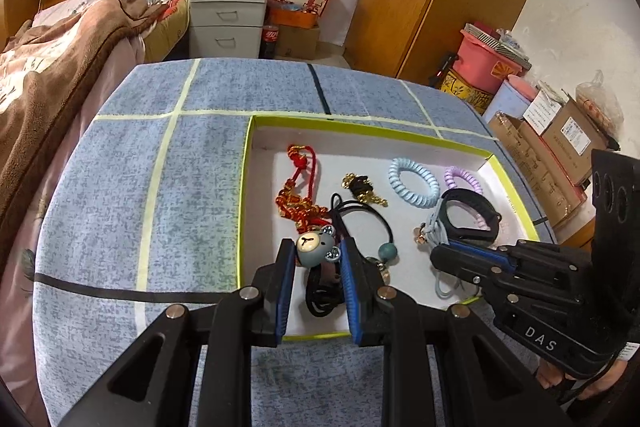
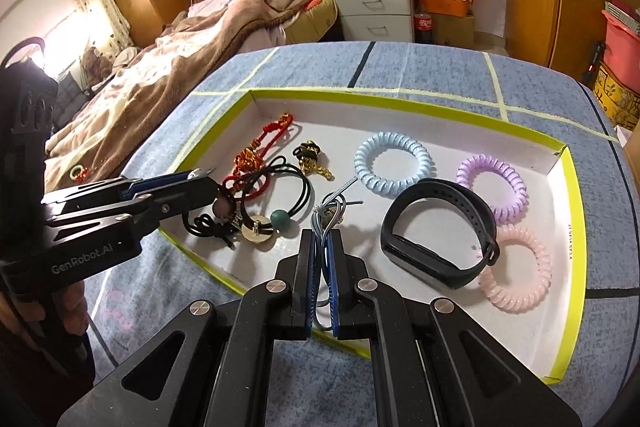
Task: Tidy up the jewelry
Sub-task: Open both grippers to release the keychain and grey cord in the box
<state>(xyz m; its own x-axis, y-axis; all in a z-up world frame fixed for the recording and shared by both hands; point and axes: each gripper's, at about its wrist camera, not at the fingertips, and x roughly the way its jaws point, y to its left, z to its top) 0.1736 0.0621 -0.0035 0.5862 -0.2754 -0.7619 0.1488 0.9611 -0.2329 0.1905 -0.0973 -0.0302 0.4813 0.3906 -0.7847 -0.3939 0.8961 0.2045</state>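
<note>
the tray (image 2: 570, 195) was white inside with a lime-yellow rim. the cloth (image 1: 192, 187) under it was mottled blue-grey, crossed by pale yellow-green tape and thin black lines. one coil hair tie (image 2: 394, 163) was light blue, a second coil tie (image 2: 494, 183) lilac, a third coil tie (image 2: 516, 267) pale pink. the wristband (image 2: 438, 231) was black. the knotted tassel (image 1: 298, 187) was red with gold. the bear charm (image 1: 314, 247) was grey with a cream face. the bead (image 2: 279, 218) was teal. both grippers' finger pads (image 1: 348, 283) were blue on black.

The tray (image 2: 576, 211) leaves bare floor only near its front right; jewelry crowds the rest.
</note>
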